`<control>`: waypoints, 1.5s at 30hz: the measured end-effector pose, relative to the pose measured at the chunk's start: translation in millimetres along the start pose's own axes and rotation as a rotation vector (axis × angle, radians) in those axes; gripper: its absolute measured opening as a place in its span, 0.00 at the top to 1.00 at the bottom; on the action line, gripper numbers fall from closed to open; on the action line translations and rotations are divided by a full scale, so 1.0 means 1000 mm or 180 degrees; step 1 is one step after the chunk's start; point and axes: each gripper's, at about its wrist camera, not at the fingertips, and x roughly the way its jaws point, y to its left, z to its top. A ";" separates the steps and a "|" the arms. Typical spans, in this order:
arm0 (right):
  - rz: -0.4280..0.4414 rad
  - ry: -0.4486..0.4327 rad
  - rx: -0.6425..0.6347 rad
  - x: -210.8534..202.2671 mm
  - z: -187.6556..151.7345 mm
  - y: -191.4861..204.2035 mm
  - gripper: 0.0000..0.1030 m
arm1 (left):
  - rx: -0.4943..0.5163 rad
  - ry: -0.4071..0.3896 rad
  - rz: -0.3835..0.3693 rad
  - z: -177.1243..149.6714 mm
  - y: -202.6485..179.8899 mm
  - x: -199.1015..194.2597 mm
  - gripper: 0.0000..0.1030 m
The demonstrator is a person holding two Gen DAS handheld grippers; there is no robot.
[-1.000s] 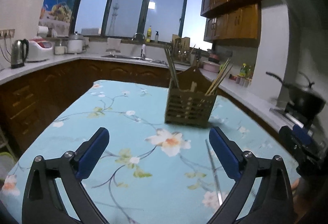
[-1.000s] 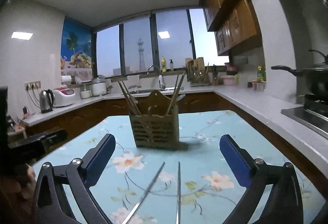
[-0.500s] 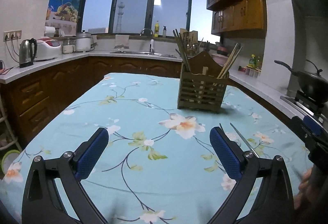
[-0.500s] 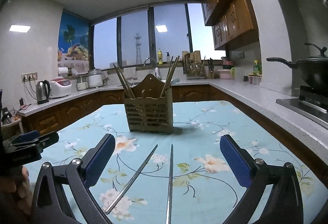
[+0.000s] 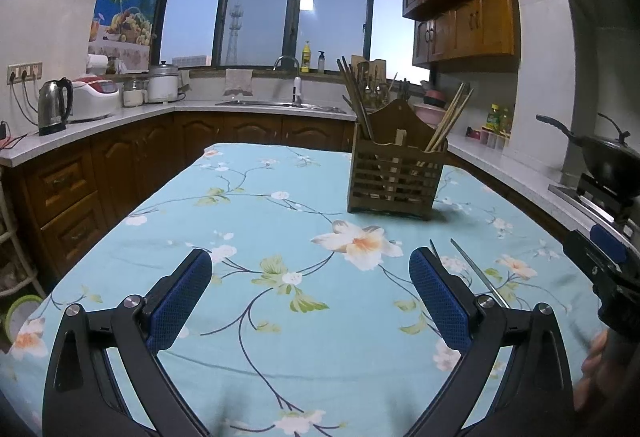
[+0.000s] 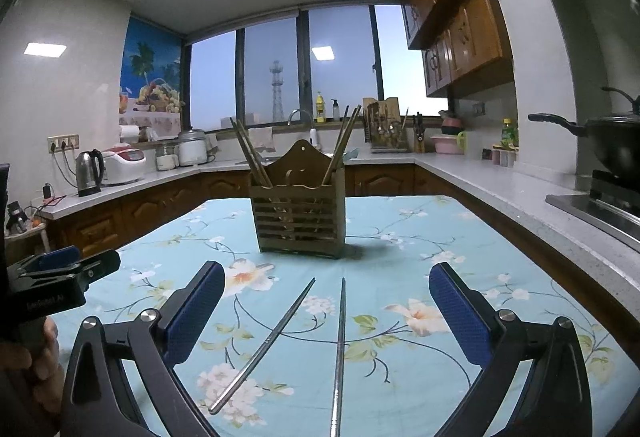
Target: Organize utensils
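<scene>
Two metal chopsticks (image 6: 308, 341) lie loose on the floral table (image 6: 400, 221), just in front of the wooden chopstick holder (image 6: 298, 217). The right gripper (image 6: 326, 311) hovers over them, jaws spread wide; the left gripper (image 5: 310, 299) hovers beside, jaws spread too.

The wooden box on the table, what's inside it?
Wooden chopsticks stand inside the wooden box: dark ones lean out on one side, lighter ones on the other. The slats hide most of their lower ends, so whether anything else lies at the bottom cannot be seen.
</scene>
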 end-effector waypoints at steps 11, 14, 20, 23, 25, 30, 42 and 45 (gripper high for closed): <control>-0.0007 0.0014 0.0001 0.000 -0.001 0.000 0.00 | 0.0083 -0.0014 0.0061 0.003 -0.002 -0.001 0.02; -0.0005 0.0016 0.0003 0.000 -0.001 0.000 0.00 | 0.0079 -0.0018 0.0077 0.003 -0.001 -0.002 0.02; -0.0008 0.0017 0.0001 0.000 -0.001 0.000 0.00 | 0.0116 -0.0041 0.0104 0.003 -0.001 -0.004 0.02; -0.0004 0.0016 0.0002 0.000 -0.001 0.000 0.00 | 0.0133 -0.0056 0.0107 0.003 -0.002 -0.006 0.02; -0.0006 0.0016 0.0004 0.000 -0.001 0.001 0.00 | 0.0149 -0.0070 0.0105 0.003 -0.004 -0.007 0.02; 0.0004 0.0011 0.0011 0.001 0.000 0.000 0.00 | 0.0202 -0.0114 0.0115 0.004 -0.008 -0.010 0.02; 0.0018 -0.0012 0.0022 0.000 0.000 0.001 0.00 | 0.0270 -0.0129 0.0119 0.005 -0.013 -0.012 0.02; 0.0024 -0.0015 0.0024 -0.001 0.000 0.002 0.00 | 0.0305 -0.0142 0.0121 0.005 -0.015 -0.013 0.02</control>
